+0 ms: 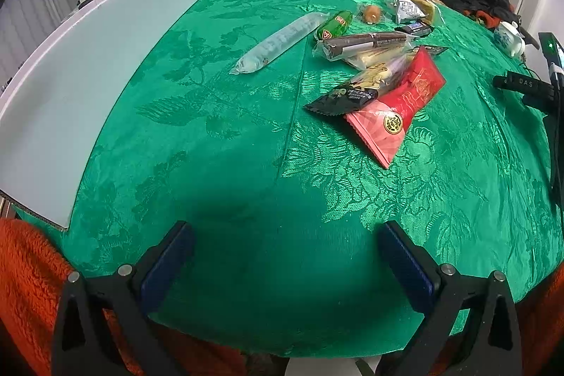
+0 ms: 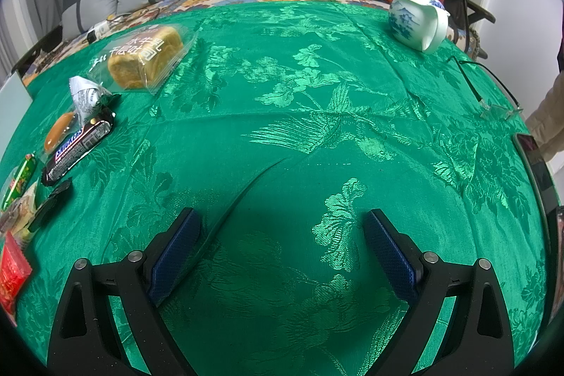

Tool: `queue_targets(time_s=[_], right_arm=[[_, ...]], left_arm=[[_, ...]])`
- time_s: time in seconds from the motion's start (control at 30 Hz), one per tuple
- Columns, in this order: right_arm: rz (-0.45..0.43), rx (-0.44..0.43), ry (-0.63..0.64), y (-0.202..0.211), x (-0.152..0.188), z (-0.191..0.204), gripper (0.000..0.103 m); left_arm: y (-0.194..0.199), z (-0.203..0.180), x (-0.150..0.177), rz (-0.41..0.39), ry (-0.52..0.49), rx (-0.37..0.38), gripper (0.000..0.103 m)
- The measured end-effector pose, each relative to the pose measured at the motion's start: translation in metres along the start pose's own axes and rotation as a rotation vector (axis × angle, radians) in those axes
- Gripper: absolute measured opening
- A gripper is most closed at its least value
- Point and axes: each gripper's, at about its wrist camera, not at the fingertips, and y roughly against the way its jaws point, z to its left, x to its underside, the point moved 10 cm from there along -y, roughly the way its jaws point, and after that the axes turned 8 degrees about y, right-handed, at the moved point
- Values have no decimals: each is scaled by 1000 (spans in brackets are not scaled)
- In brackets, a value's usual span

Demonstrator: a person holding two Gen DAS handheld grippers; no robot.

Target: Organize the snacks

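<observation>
The left gripper (image 1: 285, 259) hung low with its jaws spread wide, blue pads (image 1: 167, 265) facing each other and nothing between them. The right gripper (image 2: 282, 252) was posed the same way, jaws wide apart and empty, its blue pads (image 2: 391, 256) angled outward toward the tips. Both pointed forward and slightly downward, touching nothing.

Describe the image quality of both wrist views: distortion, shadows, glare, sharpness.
Left wrist view: strong fisheye bowing of the white board, a dark shadow on the green tablecloth ahead of the left gripper, sheen on the red packet. Right wrist view: same barrel distortion with black corners, shadow ahead of the right gripper, bright glare on the woven pattern; the Snickers bar stays legible.
</observation>
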Motion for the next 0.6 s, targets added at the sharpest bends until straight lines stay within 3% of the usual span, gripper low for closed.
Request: queue_targets(time_s=[0.6], right_arm=[[0, 0, 0, 0, 0, -1, 97]], left_arm=[[-1, 0, -2, 0, 4, -2, 103]])
